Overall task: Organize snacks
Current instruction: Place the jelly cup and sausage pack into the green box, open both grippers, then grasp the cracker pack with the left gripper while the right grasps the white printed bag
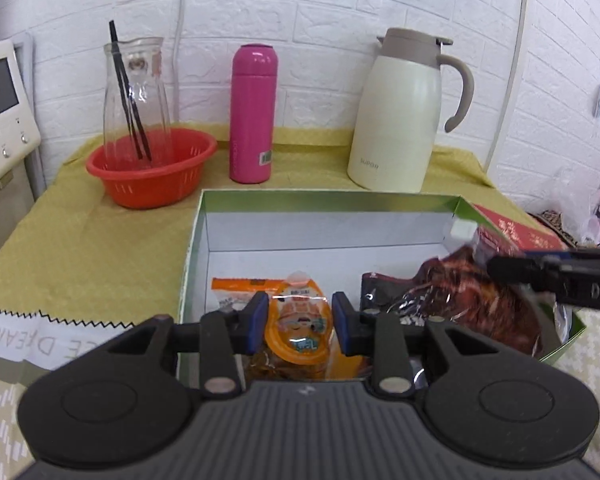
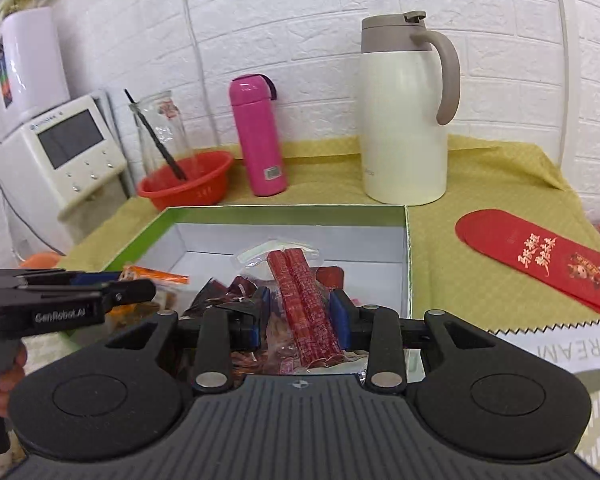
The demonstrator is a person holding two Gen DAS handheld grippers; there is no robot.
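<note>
Carrying over the green-rimmed box [image 1: 324, 200] at frame centre, left gripper [image 1: 300, 322] pinching an orange jelly pouch [image 1: 298, 326], right gripper [image 2: 298, 318] clamping a red sausage pack [image 2: 304, 300]; next, probably lowering and spreading jaws inside.

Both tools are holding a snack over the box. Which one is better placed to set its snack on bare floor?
Left, probably. The jelly cup in the left tool hangs near bare white floor of the box; the sausage pack in the right tool sits over piled dark packets.
</note>
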